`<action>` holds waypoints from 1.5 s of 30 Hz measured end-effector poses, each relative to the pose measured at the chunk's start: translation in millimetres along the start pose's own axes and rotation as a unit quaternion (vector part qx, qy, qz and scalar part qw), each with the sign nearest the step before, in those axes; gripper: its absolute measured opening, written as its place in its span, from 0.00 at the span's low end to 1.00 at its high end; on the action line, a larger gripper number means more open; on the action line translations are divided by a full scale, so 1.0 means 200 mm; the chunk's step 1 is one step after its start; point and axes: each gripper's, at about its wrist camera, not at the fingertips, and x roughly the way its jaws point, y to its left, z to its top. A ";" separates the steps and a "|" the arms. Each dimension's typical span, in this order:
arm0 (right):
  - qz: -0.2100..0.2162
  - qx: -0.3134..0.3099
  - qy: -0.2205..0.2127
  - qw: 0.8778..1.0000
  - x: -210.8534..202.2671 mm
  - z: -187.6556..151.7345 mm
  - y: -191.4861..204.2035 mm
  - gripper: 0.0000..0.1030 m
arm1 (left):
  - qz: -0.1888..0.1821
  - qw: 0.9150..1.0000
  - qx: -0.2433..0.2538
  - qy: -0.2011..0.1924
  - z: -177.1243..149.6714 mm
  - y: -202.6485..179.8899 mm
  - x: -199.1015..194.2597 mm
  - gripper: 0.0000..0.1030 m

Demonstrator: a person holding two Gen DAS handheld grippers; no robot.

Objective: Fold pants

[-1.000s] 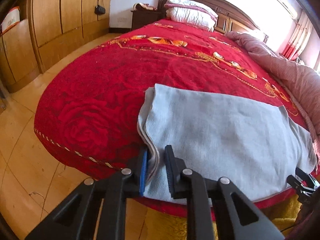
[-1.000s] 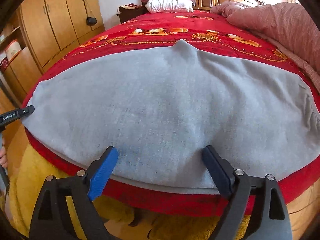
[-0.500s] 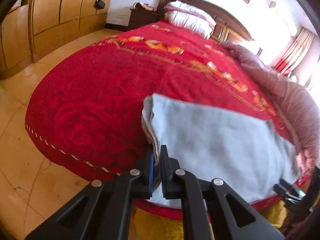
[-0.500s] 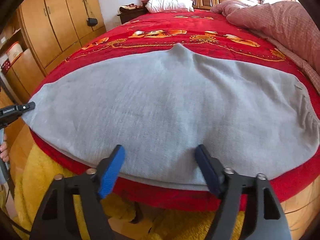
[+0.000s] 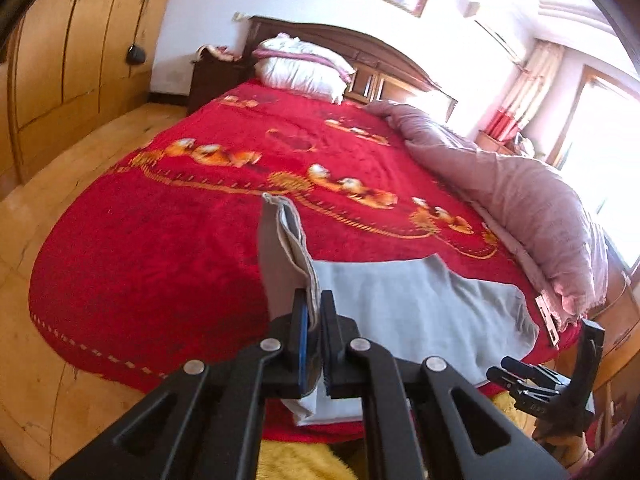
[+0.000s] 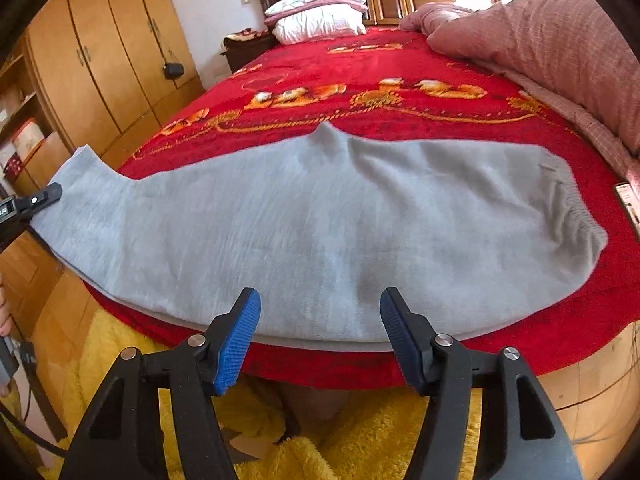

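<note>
Across red bedspread point(image 6: 400, 104), grey pants point(image 6: 320, 216) lie lengthwise, cuffs lifted leftward.

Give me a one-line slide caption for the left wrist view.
Left gripper shut on the leg end of the grey pants, raised off the red bedspread.

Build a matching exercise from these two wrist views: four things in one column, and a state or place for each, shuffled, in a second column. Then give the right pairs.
Column one
1. left gripper
2. right gripper
3. grey pants
4. white pillows

Column two
A. stacked at the headboard
B. jaws apart, pressing on nothing
C. spread across the red blanket, leg end lifted
D. shut on the cloth at the leg end

Right pairs: 1-D, 2-B, 3-C, 4-A
</note>
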 end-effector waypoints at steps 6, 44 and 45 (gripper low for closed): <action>-0.002 0.010 -0.001 1.000 0.00 -0.01 -0.05 0.63 | -0.034 0.999 0.024 0.027 0.00 -0.25 0.13 0.05; 0.096 -0.024 0.050 0.994 0.18 0.11 0.24 0.63 | 0.067 0.991 0.029 0.112 -0.31 -0.20 0.40 0.49; 0.103 -0.029 0.053 0.993 0.20 0.13 0.28 0.63 | 0.072 0.991 0.019 0.115 -0.32 -0.17 0.41 0.49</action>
